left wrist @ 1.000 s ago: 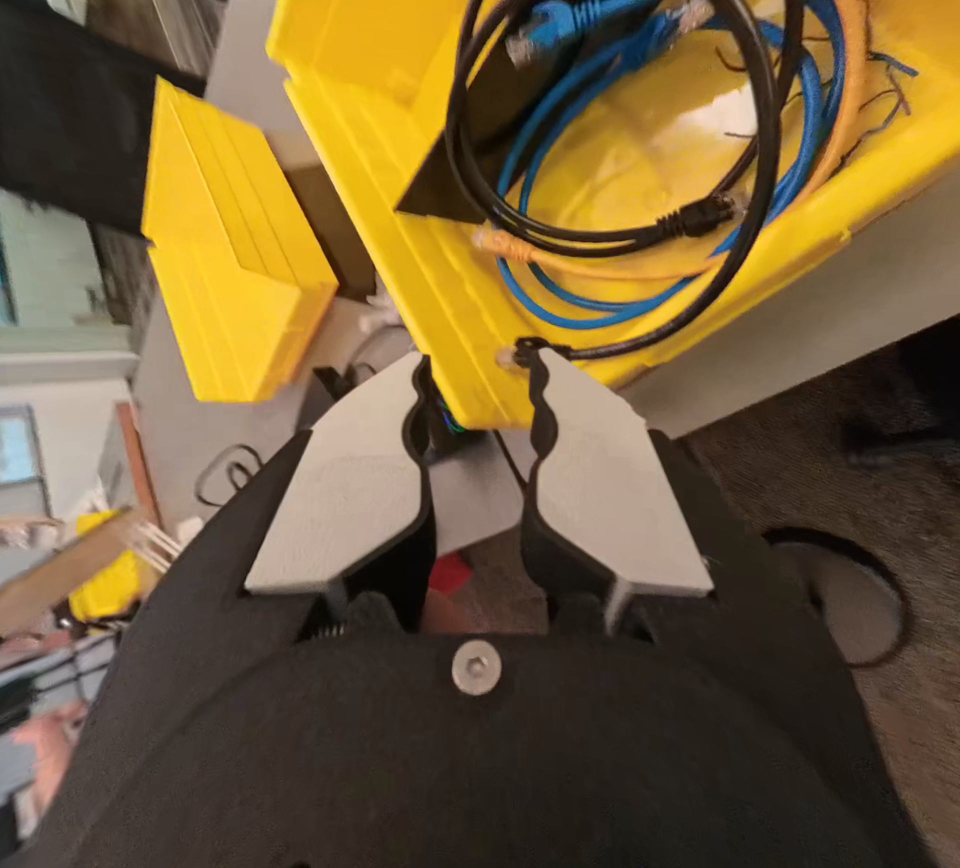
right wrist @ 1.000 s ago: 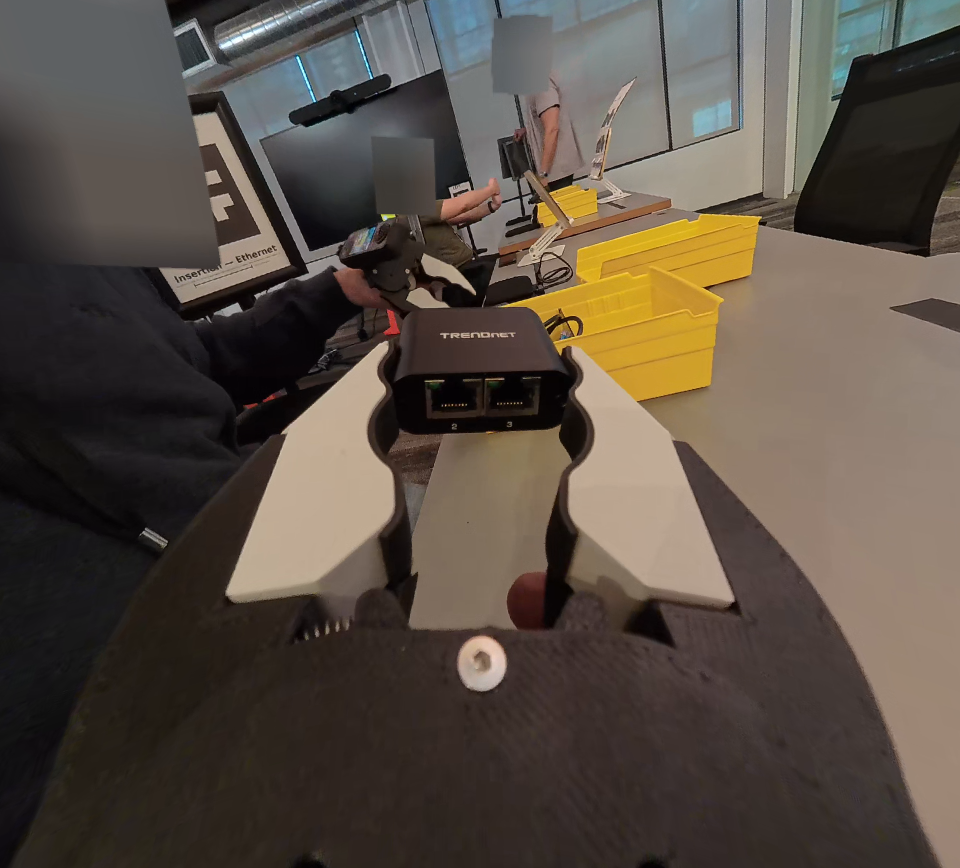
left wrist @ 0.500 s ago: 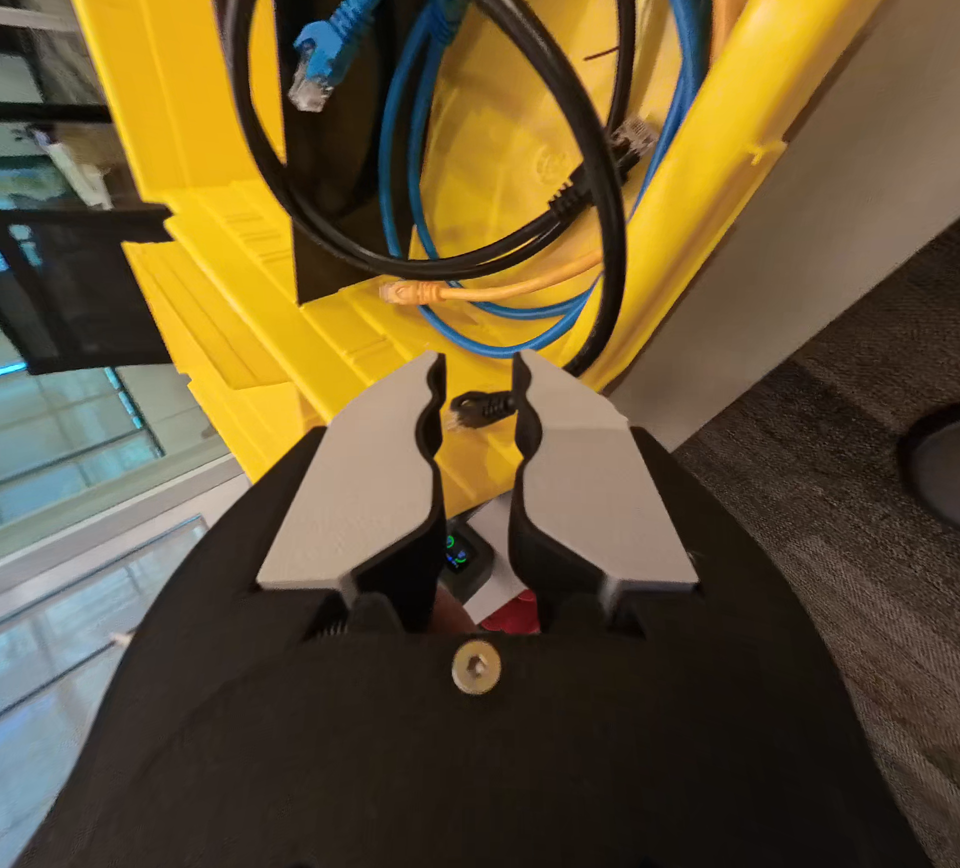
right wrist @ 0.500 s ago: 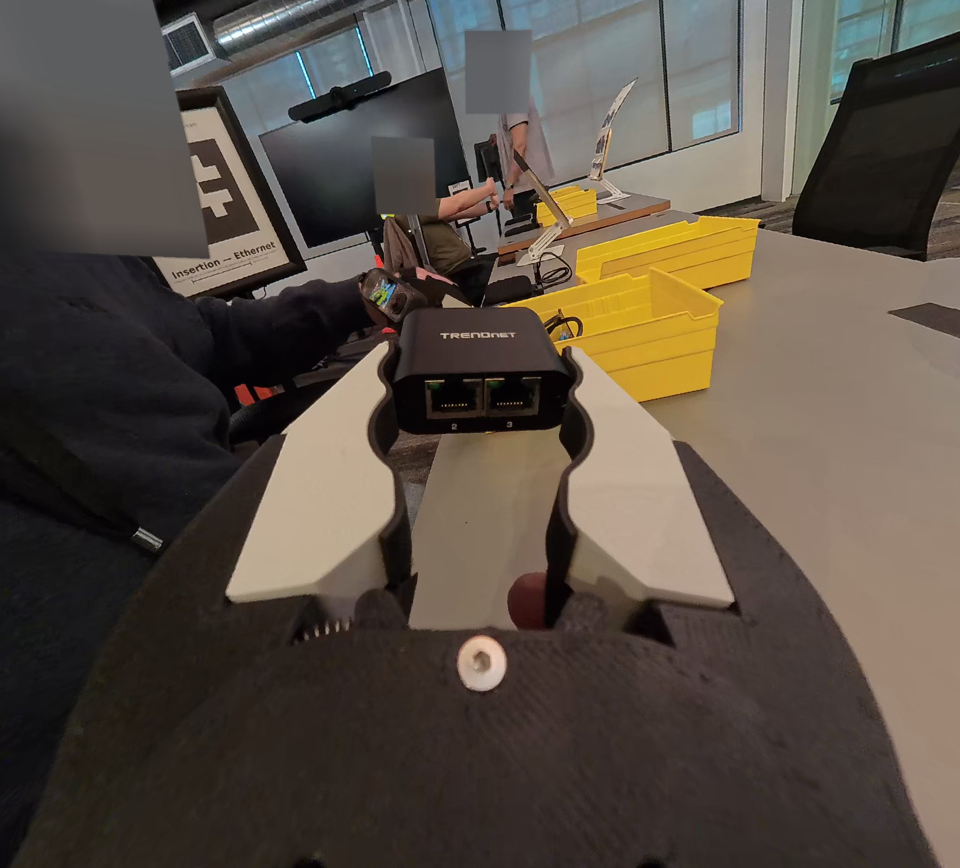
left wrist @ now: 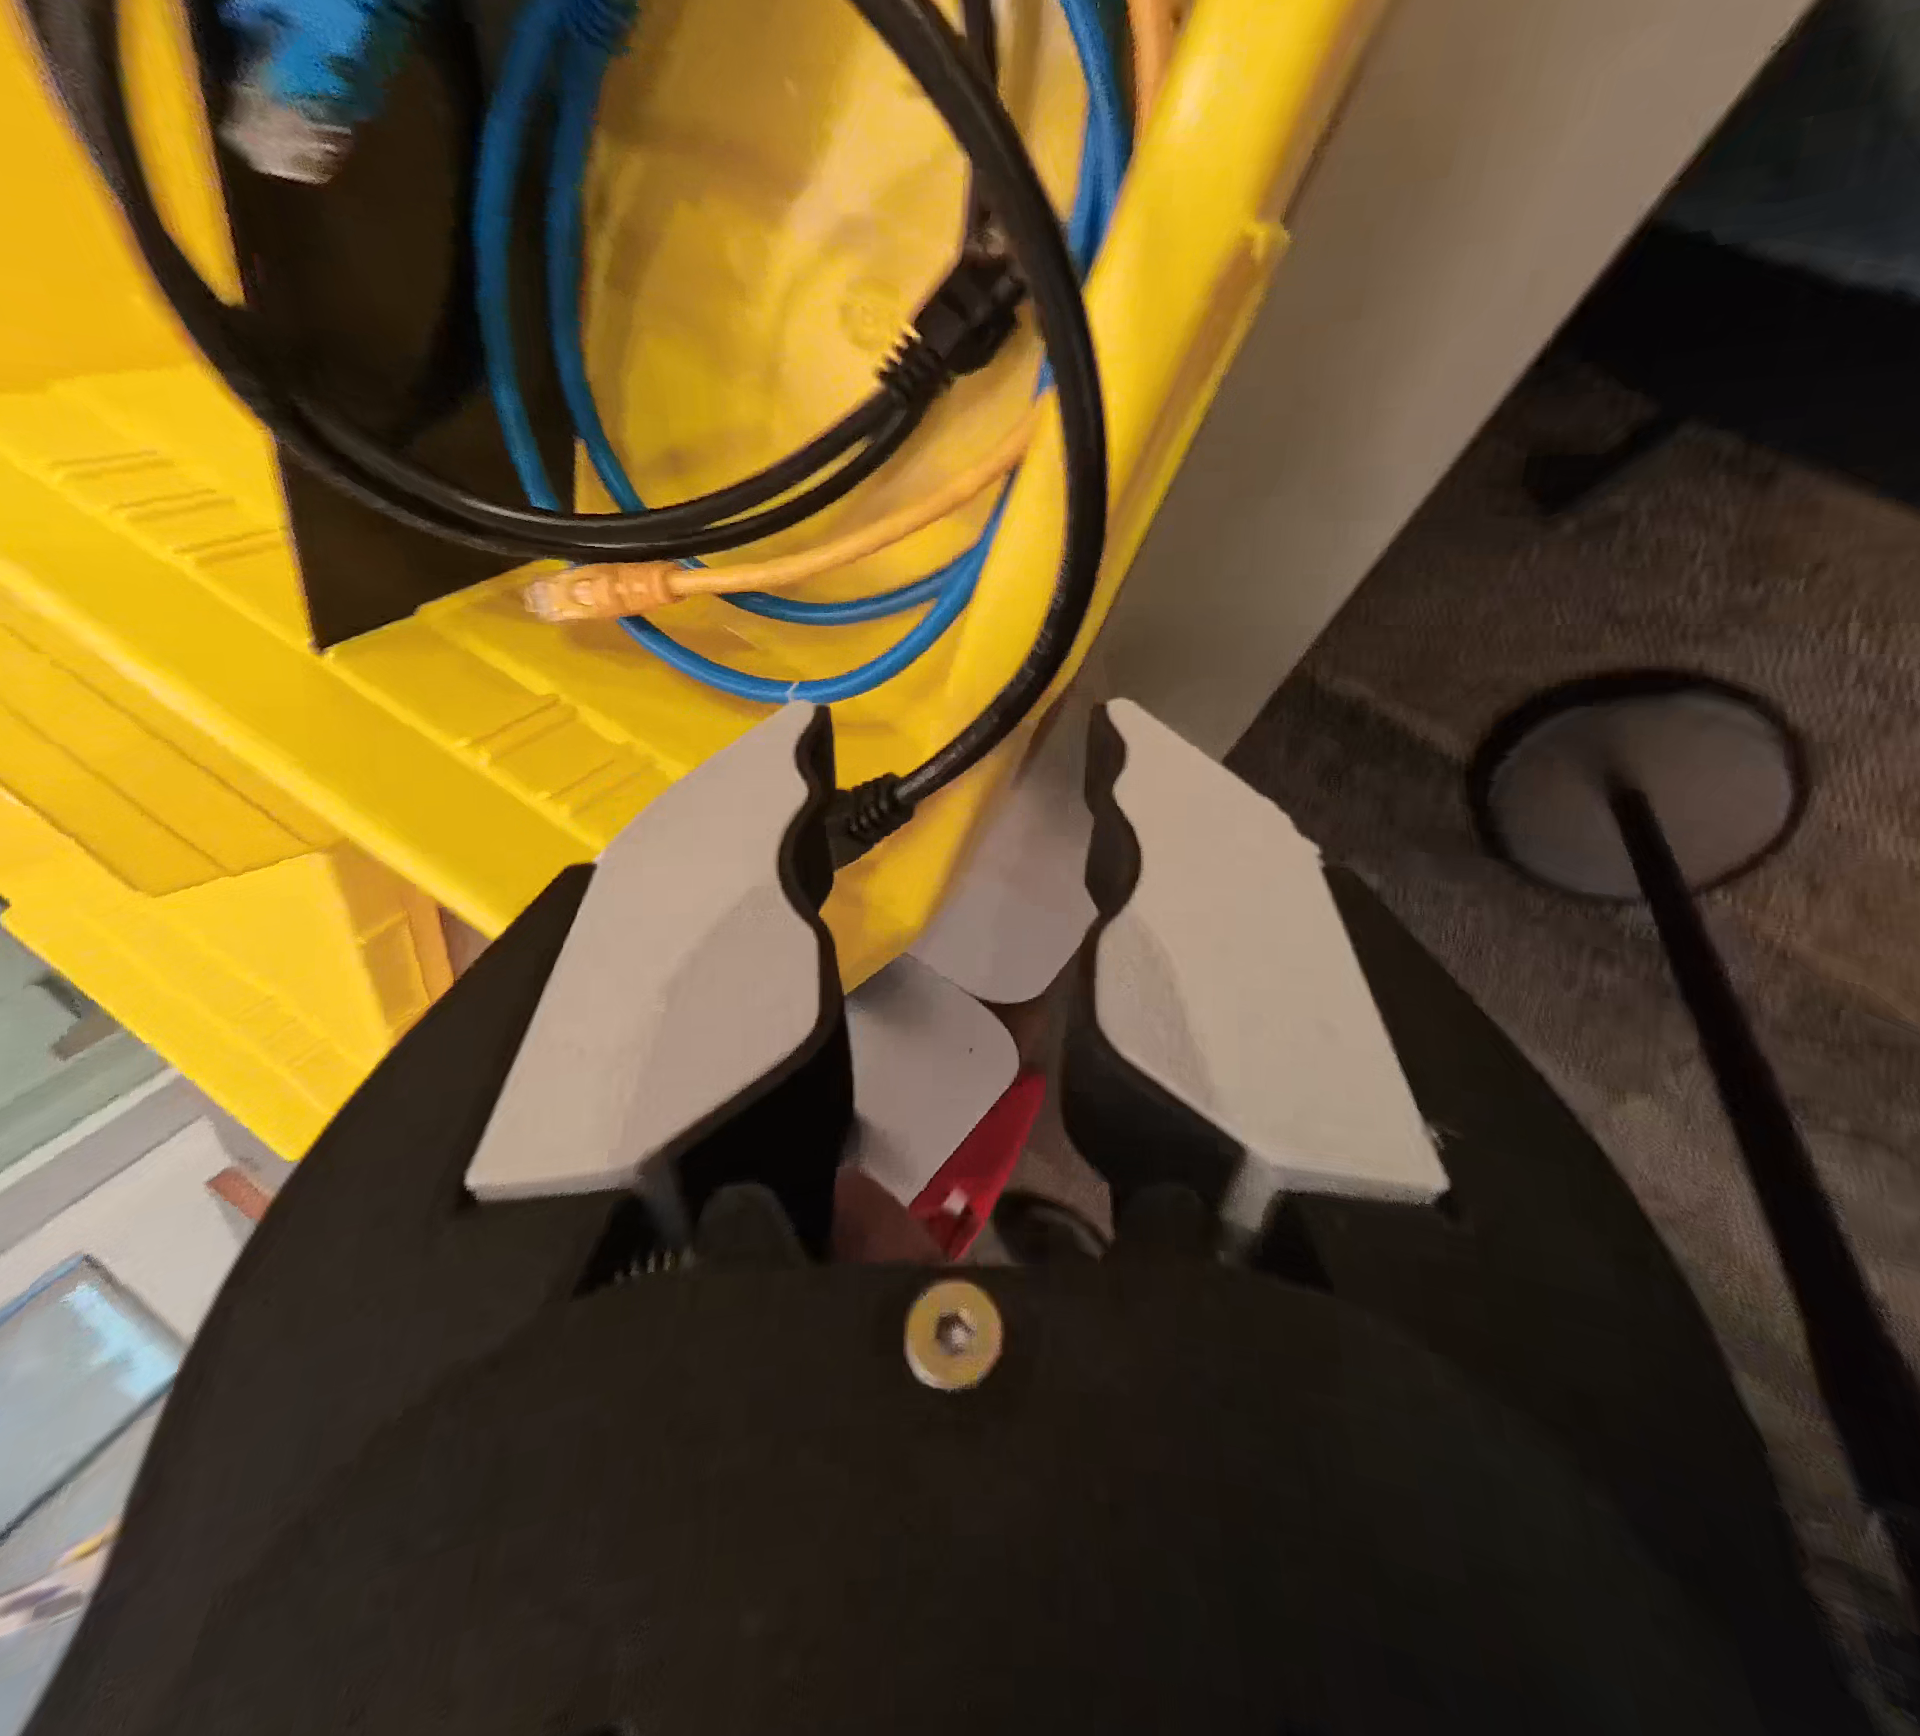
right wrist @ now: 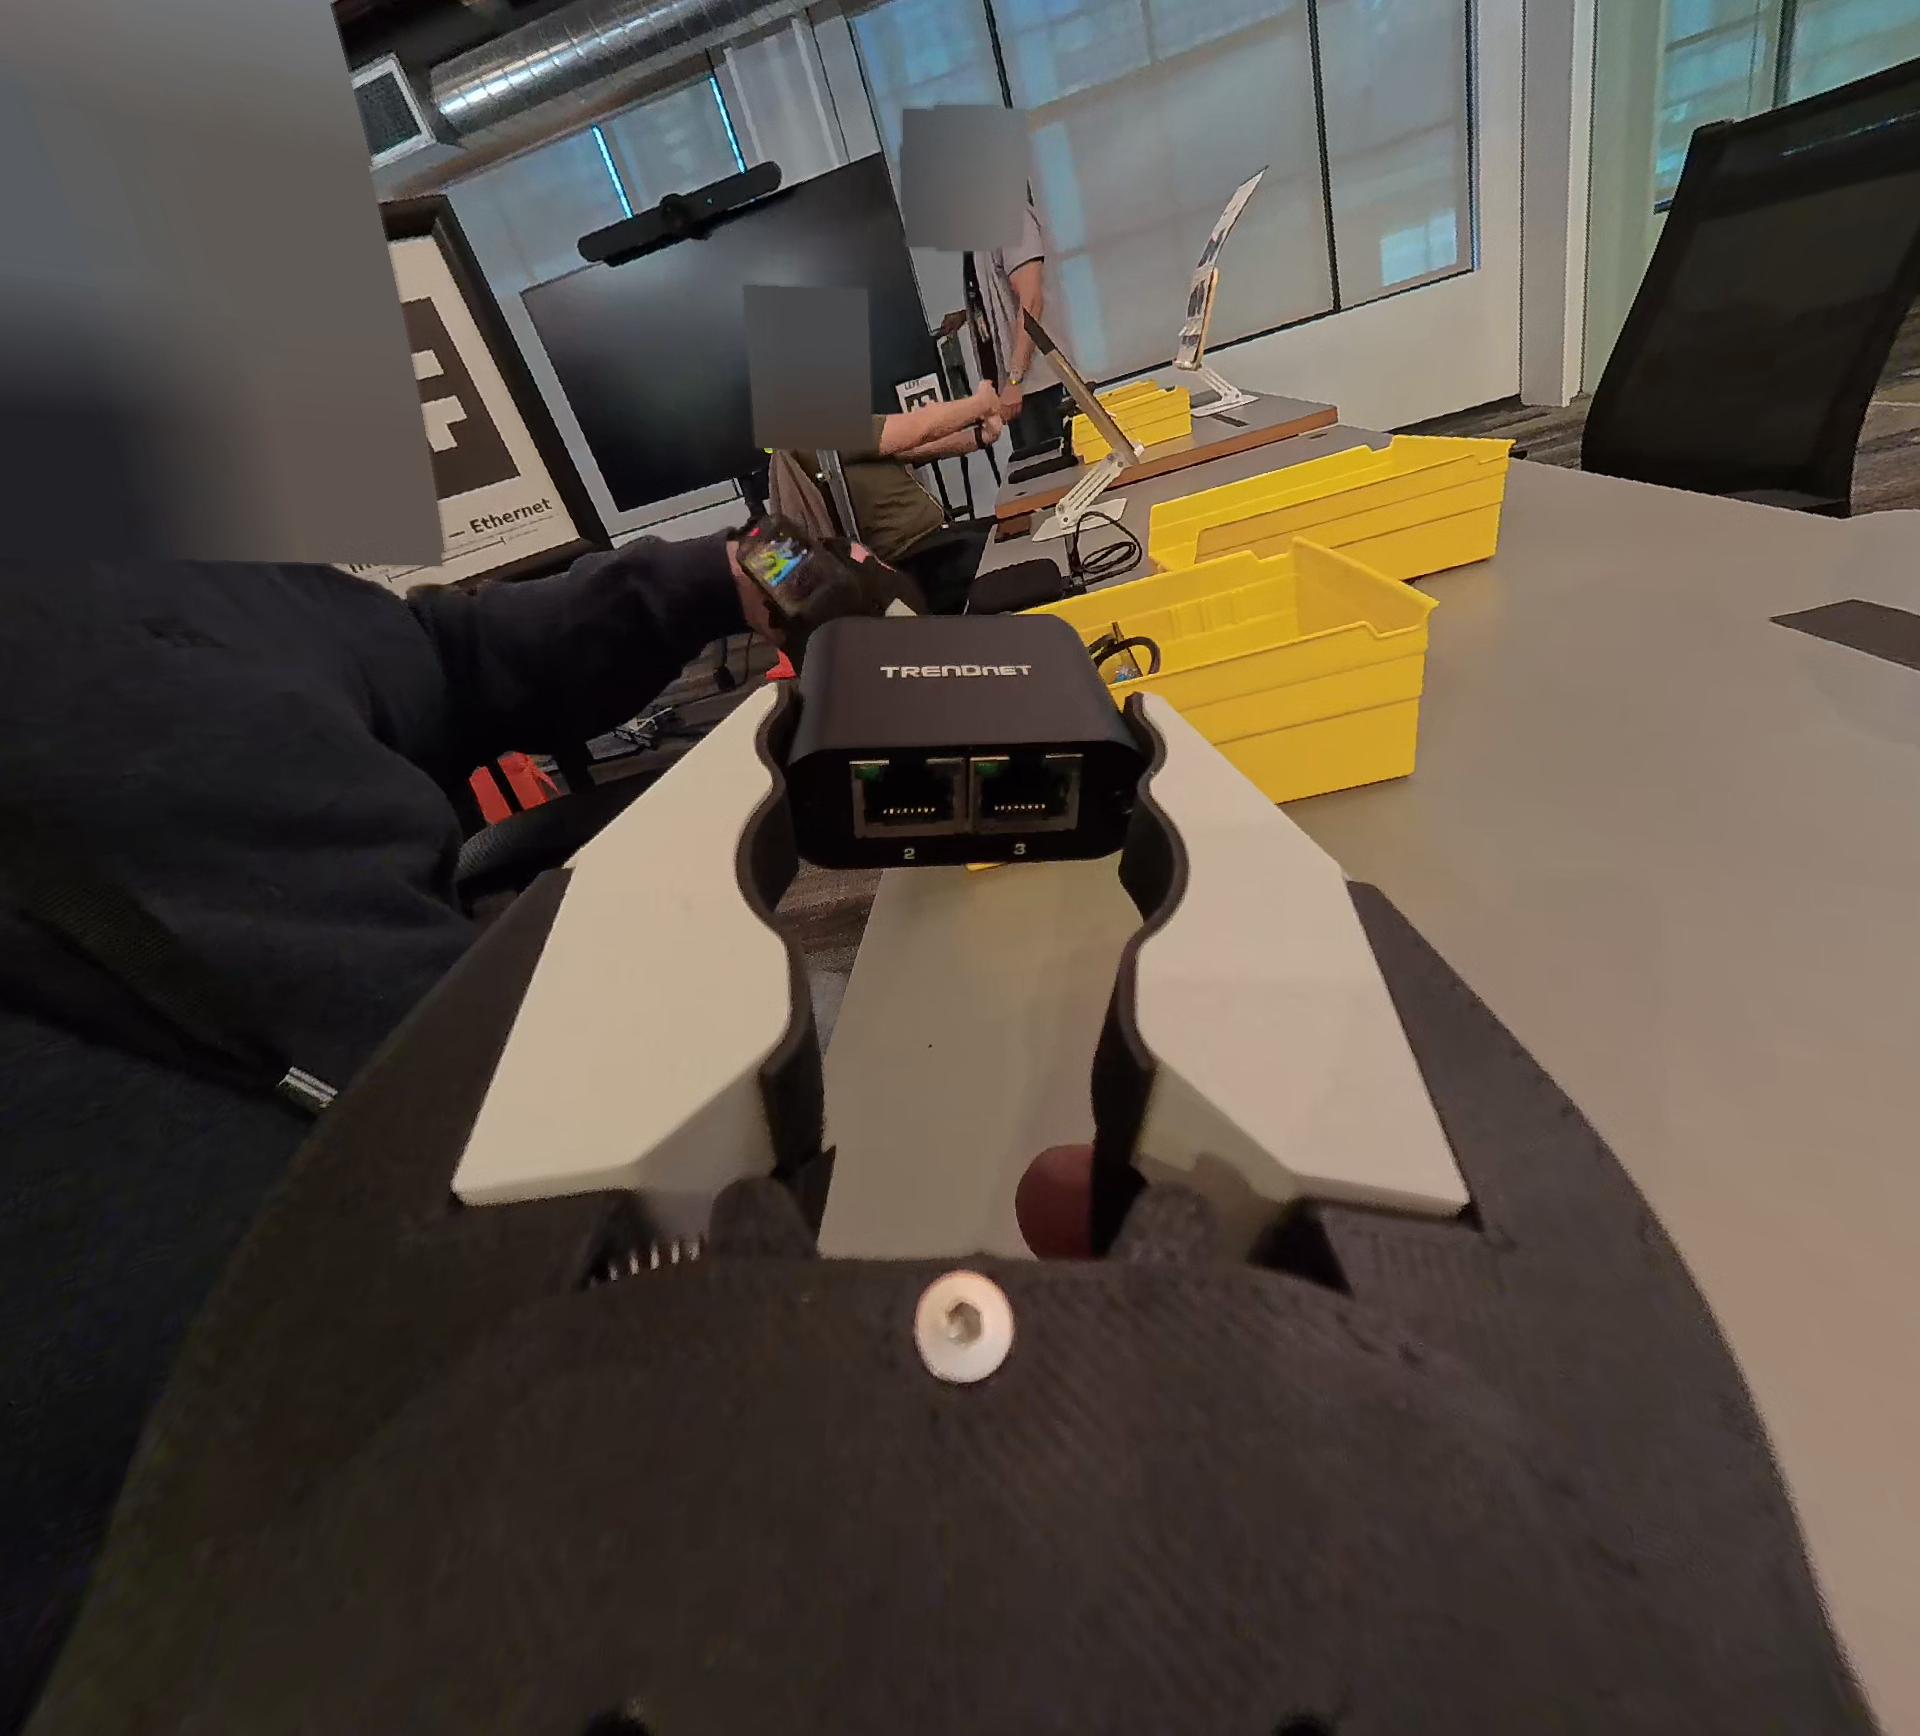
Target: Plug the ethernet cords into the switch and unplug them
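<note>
Our right gripper (right wrist: 956,787) clamps the switch (right wrist: 951,741). Our left gripper (left wrist: 956,798) gapes at the bin (left wrist: 1195,252), black plug (left wrist: 868,813) against one finger.

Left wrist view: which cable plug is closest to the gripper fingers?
The black plug, hanging over the yellow bin wall beside the left gripper finger. The orange plug, blue plug and second black plug lie deeper inside.

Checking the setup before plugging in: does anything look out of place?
One thing: the black cord's plug hangs out over the yellow bin's rim, beside the open left gripper, ungripped. The switch sits level in the right gripper, both ports empty.
</note>
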